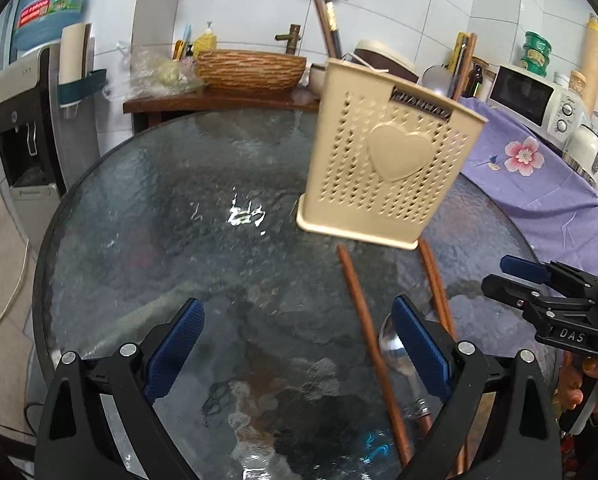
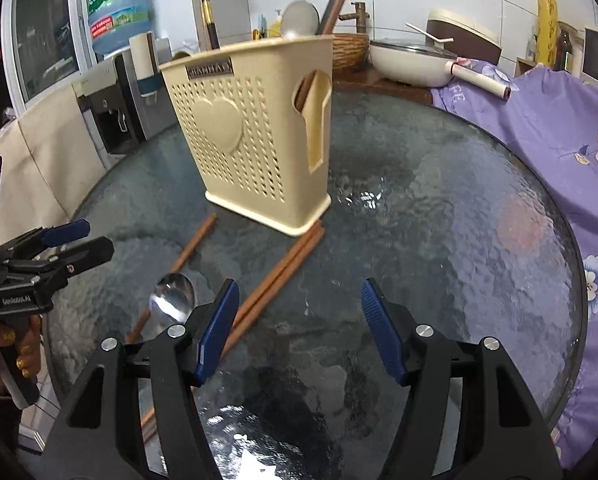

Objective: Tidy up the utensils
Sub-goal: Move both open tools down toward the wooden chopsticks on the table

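While both tools hover above the round dark textured-glass table, the left gripper and right gripper each hang released, blue pads spread and gripping nothing. A beige perforated plastic utensil caddy with a raised heart stands upright at about eleven o'clock in the right wrist view. Brown wooden chopsticks lie flat at its base, running toward seven o'clock. A shiny steel spoon rests just beside them at nine o'clock.
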A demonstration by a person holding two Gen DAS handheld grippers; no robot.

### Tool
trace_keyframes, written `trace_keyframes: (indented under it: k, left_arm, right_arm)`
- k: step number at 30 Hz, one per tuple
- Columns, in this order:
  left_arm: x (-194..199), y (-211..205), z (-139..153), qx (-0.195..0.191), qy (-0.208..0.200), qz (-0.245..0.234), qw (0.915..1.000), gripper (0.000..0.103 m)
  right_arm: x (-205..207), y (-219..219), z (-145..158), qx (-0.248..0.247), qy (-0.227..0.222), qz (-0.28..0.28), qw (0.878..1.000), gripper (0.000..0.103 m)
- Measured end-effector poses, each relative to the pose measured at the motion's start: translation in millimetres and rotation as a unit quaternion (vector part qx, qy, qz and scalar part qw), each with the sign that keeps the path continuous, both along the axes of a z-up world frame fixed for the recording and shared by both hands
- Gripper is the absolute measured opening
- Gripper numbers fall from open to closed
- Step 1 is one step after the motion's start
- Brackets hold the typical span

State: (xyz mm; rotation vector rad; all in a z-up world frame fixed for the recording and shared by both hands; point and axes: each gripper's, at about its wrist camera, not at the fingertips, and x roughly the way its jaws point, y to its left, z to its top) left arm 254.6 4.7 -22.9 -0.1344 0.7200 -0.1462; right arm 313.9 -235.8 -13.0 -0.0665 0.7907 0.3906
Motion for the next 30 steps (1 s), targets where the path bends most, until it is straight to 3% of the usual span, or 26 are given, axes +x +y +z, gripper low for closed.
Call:
trace_keyframes:
  k: [8,16,22,26,30]
  left_arm:
    - [5.6,-2.5,-9.5,0.001,0.015,-0.005,0.9999,0.085]
    - [10.4,-9.6,-15.3,0.000,0.026,-0.006,0.9996,0.081]
    - [12.5,-10.2,-18.6,0.005,0.032,-0.006,0.9995,0.080]
    - [19.8,-9.8,-17.8,0.003,0.036,-0.005,0.9993,0.077]
    - [31.8,-15.0,-15.0,0.003,0.045,-0.016,0.9988,0.065]
  right_arm:
    - [7.3,2.4,-12.5,-0.012,0.021,-0.001,1.000,0.064]
    - [-0.4,36.6,-27.6,-0.083,0.009,0.030,0.996,0.064]
    - [-2.3,27.3,-32.4,-0.106,0.019,0.030,0.994,0.064]
    - [3.8,7.5,-32.4,-0.073,0.044,0.011,0.996,0.064]
    - [7.9,4.5,-34.3,-0.074,0.057,-0.007,0.996,0.063]
